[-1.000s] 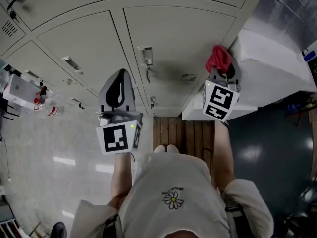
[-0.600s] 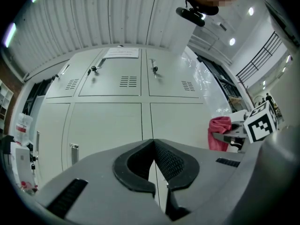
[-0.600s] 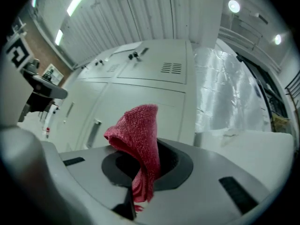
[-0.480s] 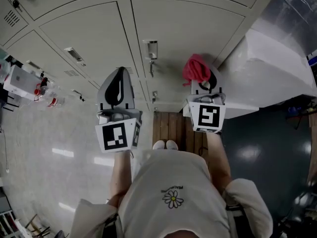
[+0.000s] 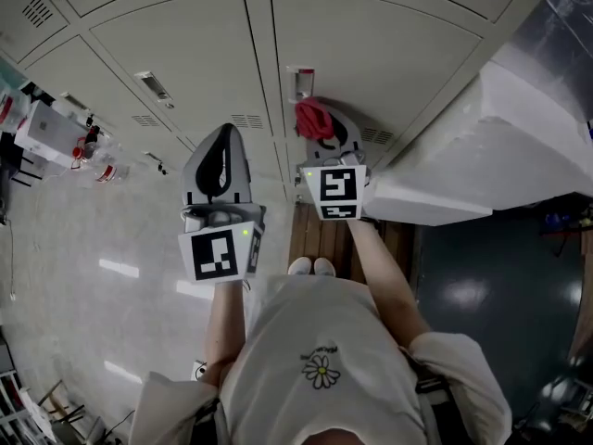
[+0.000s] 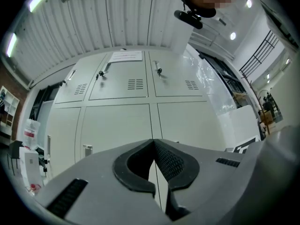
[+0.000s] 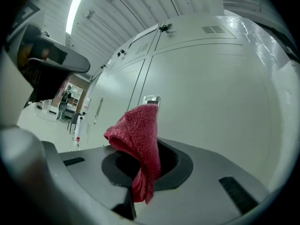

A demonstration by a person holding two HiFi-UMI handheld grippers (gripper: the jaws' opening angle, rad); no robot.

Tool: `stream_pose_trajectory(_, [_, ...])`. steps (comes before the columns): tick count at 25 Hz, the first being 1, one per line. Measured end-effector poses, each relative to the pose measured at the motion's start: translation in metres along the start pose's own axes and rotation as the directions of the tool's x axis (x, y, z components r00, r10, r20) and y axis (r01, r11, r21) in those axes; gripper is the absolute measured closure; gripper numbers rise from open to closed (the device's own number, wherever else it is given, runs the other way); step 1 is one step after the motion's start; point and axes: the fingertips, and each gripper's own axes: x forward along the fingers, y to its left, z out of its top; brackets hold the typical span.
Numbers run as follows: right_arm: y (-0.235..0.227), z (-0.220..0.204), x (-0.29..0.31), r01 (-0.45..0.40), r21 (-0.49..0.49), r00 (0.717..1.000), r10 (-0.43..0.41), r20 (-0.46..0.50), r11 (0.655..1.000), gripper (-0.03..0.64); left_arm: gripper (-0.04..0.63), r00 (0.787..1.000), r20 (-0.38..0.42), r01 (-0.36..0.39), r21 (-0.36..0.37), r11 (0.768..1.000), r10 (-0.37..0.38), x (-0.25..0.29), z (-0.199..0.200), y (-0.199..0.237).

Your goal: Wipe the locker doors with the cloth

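A bank of pale grey locker doors [image 5: 371, 54] fills the upper half of the head view. My right gripper [image 5: 320, 128] is shut on a red cloth [image 5: 310, 117], and the bunched cloth sits just below a door's handle plate [image 5: 302, 82]. In the right gripper view the red cloth [image 7: 138, 139] sticks up between the jaws, close in front of the locker door [image 7: 211, 93] and its handle plate [image 7: 151, 100]. My left gripper [image 5: 220, 156] is held lower and to the left, jaws shut with nothing in them, facing the locker doors [image 6: 122, 125].
A white covered block [image 5: 482, 156] stands right of the lockers. A wooden pallet [image 5: 324, 239] lies under my feet. At far left are boxes and bottles [image 5: 93, 156] on the shiny pale floor [image 5: 102, 286]. Dark floor [image 5: 491, 286] lies at right.
My right gripper with the red cloth has swept leftward across the door, from beside the white block to under the handle plate. The left gripper has stayed put.
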Motion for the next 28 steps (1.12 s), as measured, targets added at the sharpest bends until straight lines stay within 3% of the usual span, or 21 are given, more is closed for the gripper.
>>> stream_pose_trajectory(8, [0.006,-0.006,0.01,-0.004,-0.041,1.0,0.004,-0.014,0.999,0.588,0.578,0.999,-0.005,-0.041,0.005,0.999,0.041,-0.003,0.0,0.014])
stream_pose_trajectory(14, [-0.013,-0.011,0.0,0.03,-0.063,0.999,-0.032,-0.023,0.998,0.588,0.578,1.0,-0.007,-0.017,0.003,1.0,0.017,0.004,0.0,0.005])
stream_pose_trajectory(21, [-0.061,-0.024,-0.031,0.138,-0.085,0.989,-0.142,-0.04,0.987,0.588,0.578,0.999,-0.003,0.037,-0.01,0.999,-0.037,0.018,-0.002,-0.014])
stream_pose_trajectory(28, [-0.121,-0.042,-0.067,0.276,-0.089,0.956,-0.283,-0.078,0.957,0.588,0.578,0.996,0.005,0.088,-0.028,0.996,-0.087,0.031,-0.004,-0.035])
